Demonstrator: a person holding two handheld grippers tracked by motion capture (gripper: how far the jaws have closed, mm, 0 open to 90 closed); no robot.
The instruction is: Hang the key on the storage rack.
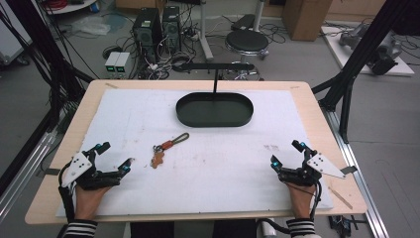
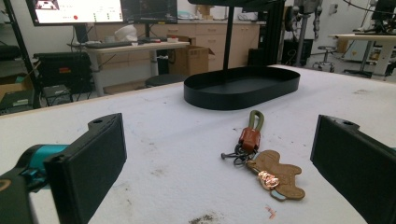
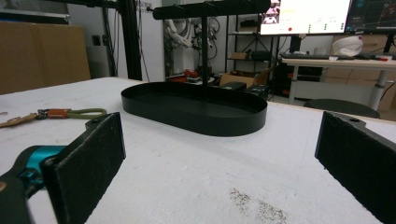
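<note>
A keychain (image 1: 165,149) lies on the white mat left of centre: a brown gingerbread-shaped leather tag (image 2: 276,175), a metal ring, an orange-brown leather wrap and an olive cord loop (image 2: 256,119). My left gripper (image 1: 116,156) rests at the table's front left, open, with the keychain a short way ahead between its jaws' line. At the front right my right gripper (image 1: 287,152) rests open and holds nothing. A black oval tray (image 1: 214,109) with an upright post and a crossbar (image 1: 215,66) stands at the back centre.
The white mat (image 1: 237,163) covers most of the wooden table (image 1: 307,99). Black frame struts (image 1: 346,94) rise at both sides. Beyond the table's far edge are a stool (image 1: 246,41), computer towers (image 1: 147,27) and cables on the floor.
</note>
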